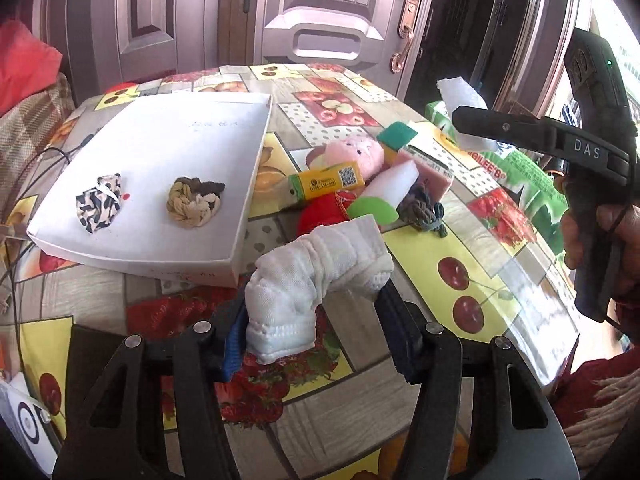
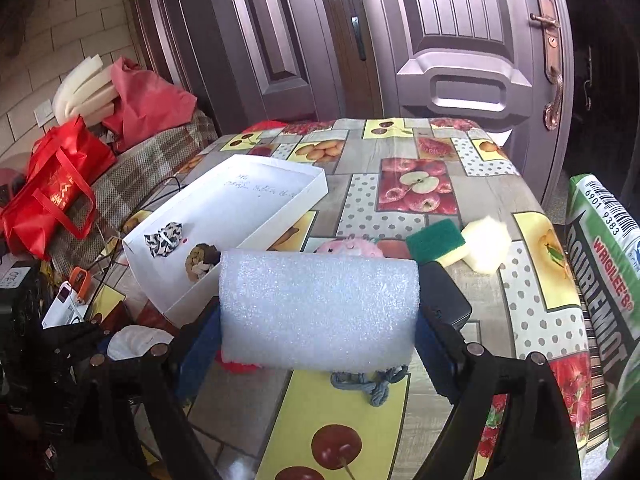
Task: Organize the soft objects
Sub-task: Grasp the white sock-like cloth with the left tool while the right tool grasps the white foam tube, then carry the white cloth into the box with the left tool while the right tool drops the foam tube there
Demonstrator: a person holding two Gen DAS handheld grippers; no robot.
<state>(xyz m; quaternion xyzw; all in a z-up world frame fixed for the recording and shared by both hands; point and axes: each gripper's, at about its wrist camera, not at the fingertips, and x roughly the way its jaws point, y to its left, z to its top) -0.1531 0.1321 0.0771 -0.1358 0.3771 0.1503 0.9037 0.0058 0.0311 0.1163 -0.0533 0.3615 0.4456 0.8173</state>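
My left claw (image 1: 316, 300) pinches a rolled white sock (image 1: 316, 276) above the table, near the white box (image 1: 256, 168). My right claw (image 2: 320, 312) squeezes a white foam roll (image 2: 320, 308) by its ends. Both are squishy, so either could slip out and fall before reaching the box.

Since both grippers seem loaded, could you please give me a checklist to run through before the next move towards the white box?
1. Left gripper holds the rolled white sock: ok.
2. Right gripper clamps the white foam block: ok.
3. Shallow white cardboard box has free floor space: ok.
4. Spotted fabric scrunchie and braided brown scrunchie lie clear of that space: ok.
5. Grip firmness on the sock: cannot tell.
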